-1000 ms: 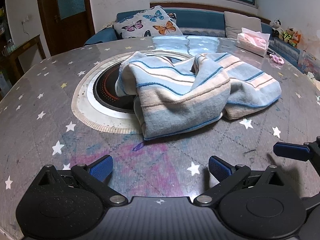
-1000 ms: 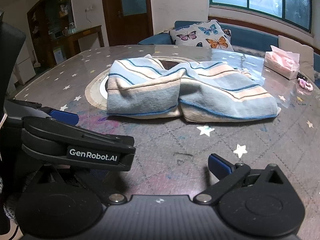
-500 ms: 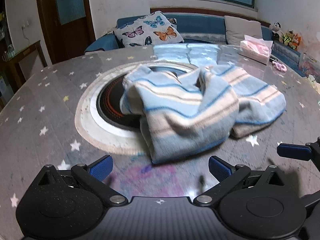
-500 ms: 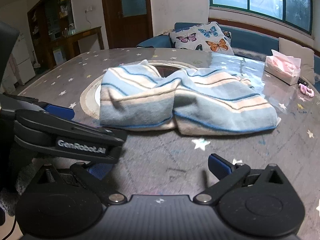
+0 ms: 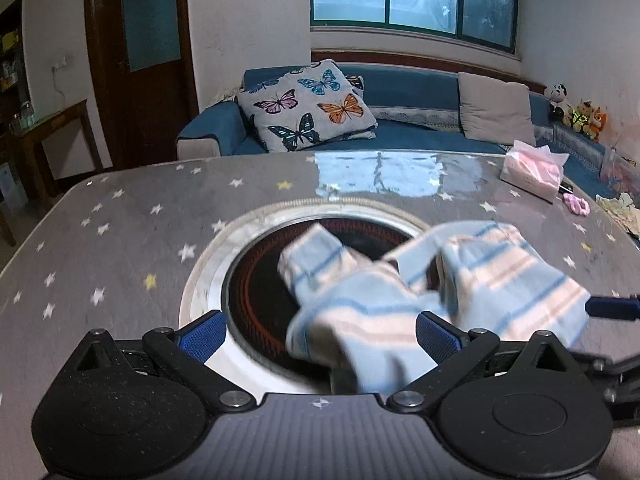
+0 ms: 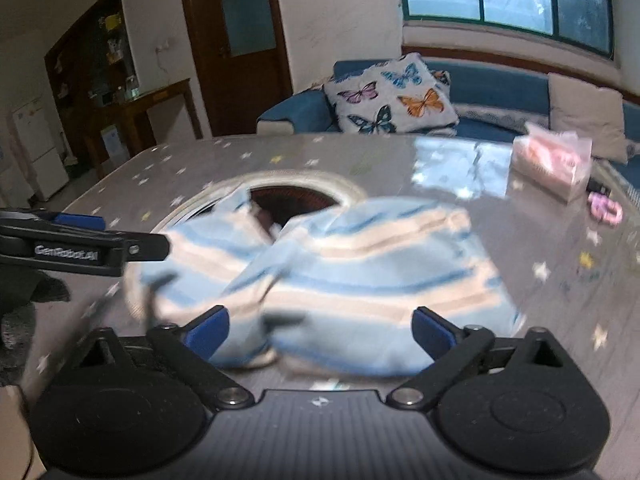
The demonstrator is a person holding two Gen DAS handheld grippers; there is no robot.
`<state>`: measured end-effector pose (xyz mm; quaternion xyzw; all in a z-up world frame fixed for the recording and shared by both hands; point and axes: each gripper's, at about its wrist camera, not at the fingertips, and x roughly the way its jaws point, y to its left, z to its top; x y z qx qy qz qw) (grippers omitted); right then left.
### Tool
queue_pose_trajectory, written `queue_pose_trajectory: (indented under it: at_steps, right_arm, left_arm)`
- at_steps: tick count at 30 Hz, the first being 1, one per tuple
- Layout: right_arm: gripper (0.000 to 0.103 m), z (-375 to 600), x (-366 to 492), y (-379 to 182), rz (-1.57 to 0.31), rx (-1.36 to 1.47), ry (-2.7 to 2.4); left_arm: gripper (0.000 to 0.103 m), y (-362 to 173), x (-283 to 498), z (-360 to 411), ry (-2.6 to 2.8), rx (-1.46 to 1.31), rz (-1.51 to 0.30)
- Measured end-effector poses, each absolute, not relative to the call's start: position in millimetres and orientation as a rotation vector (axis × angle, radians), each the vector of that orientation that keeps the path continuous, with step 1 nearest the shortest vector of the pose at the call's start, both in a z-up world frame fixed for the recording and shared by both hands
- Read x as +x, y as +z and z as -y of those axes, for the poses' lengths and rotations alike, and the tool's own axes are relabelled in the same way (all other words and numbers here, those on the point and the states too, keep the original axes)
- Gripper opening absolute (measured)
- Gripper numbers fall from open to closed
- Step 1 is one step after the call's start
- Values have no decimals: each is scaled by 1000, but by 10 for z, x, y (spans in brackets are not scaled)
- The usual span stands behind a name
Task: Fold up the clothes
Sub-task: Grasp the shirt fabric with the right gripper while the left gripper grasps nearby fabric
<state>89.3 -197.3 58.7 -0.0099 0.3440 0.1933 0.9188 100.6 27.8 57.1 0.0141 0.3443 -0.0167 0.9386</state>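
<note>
Holding both grippers spread wide over the striped garment (image 5: 420, 300), you have nothing clamped in either one. Your left gripper (image 5: 318, 334) stands fully released, its blue pads apart with the near edge of the crumpled cloth lying between them, though the blur hides whether a pad brushes it. Your right gripper (image 6: 320, 330) is also wide but its jaws are closing; the garment's near fold (image 6: 340, 280) sits between the pads, and no pad visibly presses on it. The garment lies bunched on the star-patterned table (image 5: 120, 240), partly covering the right side of the round built-in cooktop (image 5: 256, 280) at the table's centre, its far part spilling off the cooktop toward the pink tissue box (image 5: 532, 174). Compared with a second ago, both grippers have advanced toward the cooktop: then the garment lay well ahead of your fingers with bare table between, and now it reaches right in between them. The garment's shape looks much the same, a crumpled heap with its sleeve folds crossing, and the tissue box and butterfly cushion (image 5: 308, 106) sit as before.
</note>
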Motion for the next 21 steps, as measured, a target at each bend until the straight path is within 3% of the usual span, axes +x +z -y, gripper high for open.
queue_pose_trajectory:
  at_steps: [2, 4, 8, 10, 15, 17, 19, 20, 21]
  right_arm:
    - [93, 1988, 1075, 612, -704, -37, 383]
    - [85, 2001, 1267, 628, -708, -32, 385]
    - [78, 2003, 1651, 618, -723, -29, 399]
    - [74, 1977, 1813, 576, -731, -46, 404]
    - [59, 1938, 2124, 395, -786, -66, 420]
    - [53, 1948, 2193, 325, -812, -56, 434]
    - [32, 1980, 2222, 279, -828, -31, 446]
    - [29, 1997, 2218, 276, -831, -19, 449]
    - [18, 2011, 2203, 281, -832, -9, 453]
  left_arm:
    - [96, 565, 1158, -285, -55, 28, -724]
    - [90, 534, 1296, -281, -77, 31, -749]
    - [78, 439, 1511, -262, -115, 38, -799]
    - [68, 379, 1581, -260, -139, 36, -823]
    - [30, 275, 1663, -243, -222, 23, -875]
    - [20, 271, 1665, -248, -249, 8, -877]
    - [12, 289, 1646, -256, -257, -1, -866]
    - [11, 310, 1626, -262, -261, -8, -857]
    - [10, 336, 1606, -266, -265, -13, -849]
